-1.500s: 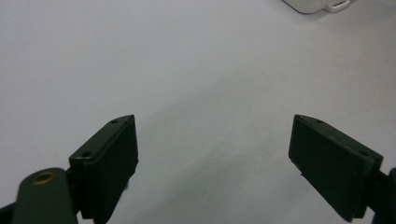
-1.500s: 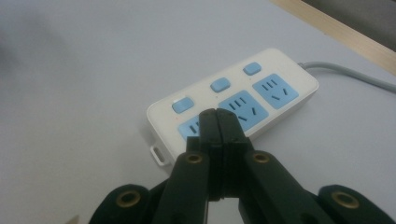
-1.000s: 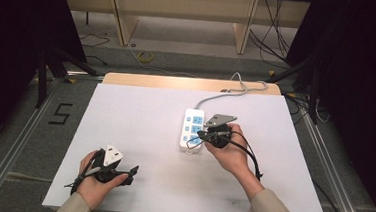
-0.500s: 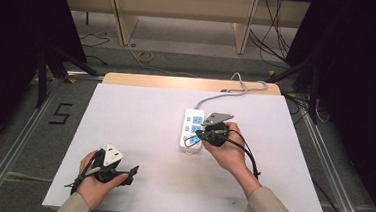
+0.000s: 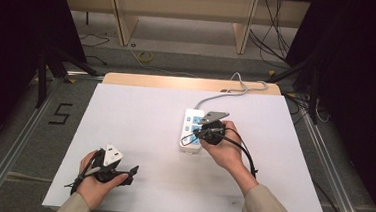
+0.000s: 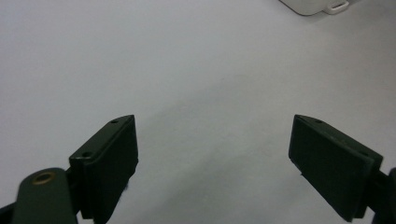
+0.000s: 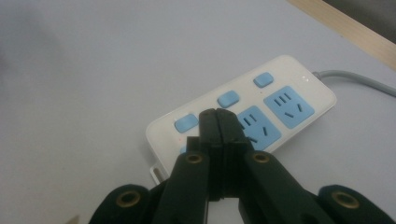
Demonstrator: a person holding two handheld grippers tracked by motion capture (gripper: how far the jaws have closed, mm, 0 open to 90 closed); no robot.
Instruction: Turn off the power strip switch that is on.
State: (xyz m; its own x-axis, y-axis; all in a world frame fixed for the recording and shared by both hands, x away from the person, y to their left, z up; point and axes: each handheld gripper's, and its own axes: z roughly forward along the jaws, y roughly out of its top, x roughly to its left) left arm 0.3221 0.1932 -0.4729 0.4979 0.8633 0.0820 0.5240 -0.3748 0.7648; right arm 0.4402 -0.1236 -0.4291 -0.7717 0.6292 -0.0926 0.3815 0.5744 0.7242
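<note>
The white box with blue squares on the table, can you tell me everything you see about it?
The white plastic power strip lies flat on the white table, right of the middle. It has rounded corners, three small blue buttons in a row and blue socket panels beside them. A grey cable runs from its far end. The right gripper, jaws shut, is over its near sockets; contact is unclear.

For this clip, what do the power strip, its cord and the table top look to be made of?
Power strip: apparently moulded plastic, a smooth white shell with rounded edges and matte blue buttons and socket faces. Cord: flexible grey sheathing, probably rubber or PVC, since it lies in loose bends. Table top: a flat matte white sheet with no glare, material uncertain; a wood-coloured strip shows along its far edge.
</note>
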